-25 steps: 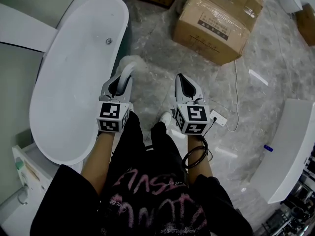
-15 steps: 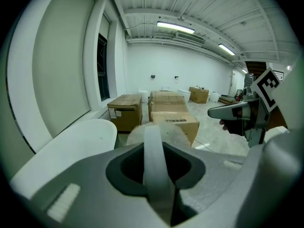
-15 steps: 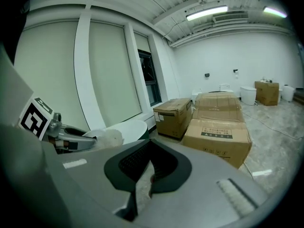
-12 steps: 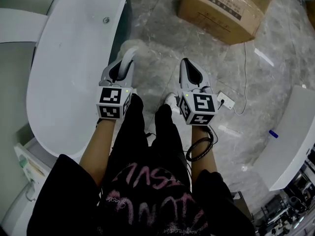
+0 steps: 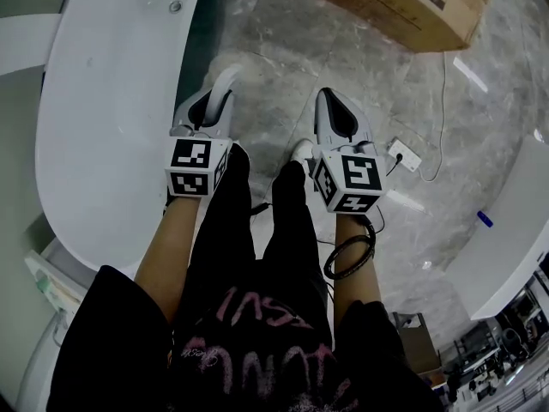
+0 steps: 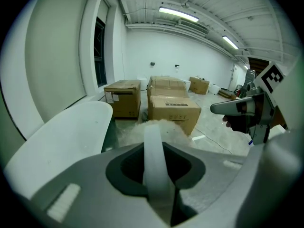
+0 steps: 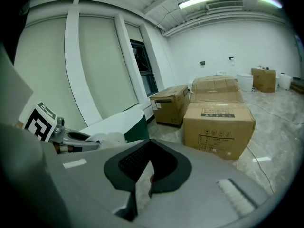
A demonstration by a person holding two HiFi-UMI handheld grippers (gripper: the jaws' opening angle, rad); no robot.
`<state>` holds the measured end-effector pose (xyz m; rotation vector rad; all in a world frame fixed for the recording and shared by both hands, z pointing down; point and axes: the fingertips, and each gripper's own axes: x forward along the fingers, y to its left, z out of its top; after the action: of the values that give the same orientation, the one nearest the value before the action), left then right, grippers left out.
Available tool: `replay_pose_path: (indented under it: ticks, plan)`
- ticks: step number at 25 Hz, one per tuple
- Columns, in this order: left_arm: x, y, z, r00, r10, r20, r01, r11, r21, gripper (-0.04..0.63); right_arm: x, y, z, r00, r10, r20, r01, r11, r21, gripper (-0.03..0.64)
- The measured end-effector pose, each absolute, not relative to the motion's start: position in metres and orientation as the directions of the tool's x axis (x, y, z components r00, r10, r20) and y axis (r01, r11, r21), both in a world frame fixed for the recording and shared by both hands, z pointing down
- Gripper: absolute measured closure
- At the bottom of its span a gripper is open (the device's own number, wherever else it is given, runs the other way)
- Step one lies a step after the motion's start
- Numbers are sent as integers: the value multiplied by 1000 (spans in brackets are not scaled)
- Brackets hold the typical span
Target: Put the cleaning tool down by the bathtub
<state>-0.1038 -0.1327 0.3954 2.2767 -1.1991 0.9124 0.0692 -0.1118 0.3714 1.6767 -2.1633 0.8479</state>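
Head view puts the bathtub [image 5: 111, 101] just left of my left tool [image 5: 213, 112], which is clamped on the duster [image 6: 153, 146] by its flat white handle, with the fluffy head ahead of the jaws. I judge it light, the handle springy and the head soft, so the handle is the place to hold. Further right, my right tool [image 5: 336, 120] is closed and empty.
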Motion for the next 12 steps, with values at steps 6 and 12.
replay_pose_path:
  ticks: [6, 12]
  plan:
    - [-103, -140, 440, 395, -550, 736, -852, -520, 69, 507, 68, -119, 413, -300, -771, 562, -946, 167, -277, 600]
    - [-110, -145, 486, 366, -543, 756, -881, -463, 94, 507, 58, -127, 452, -323, -748, 579, -940, 183, -288, 600]
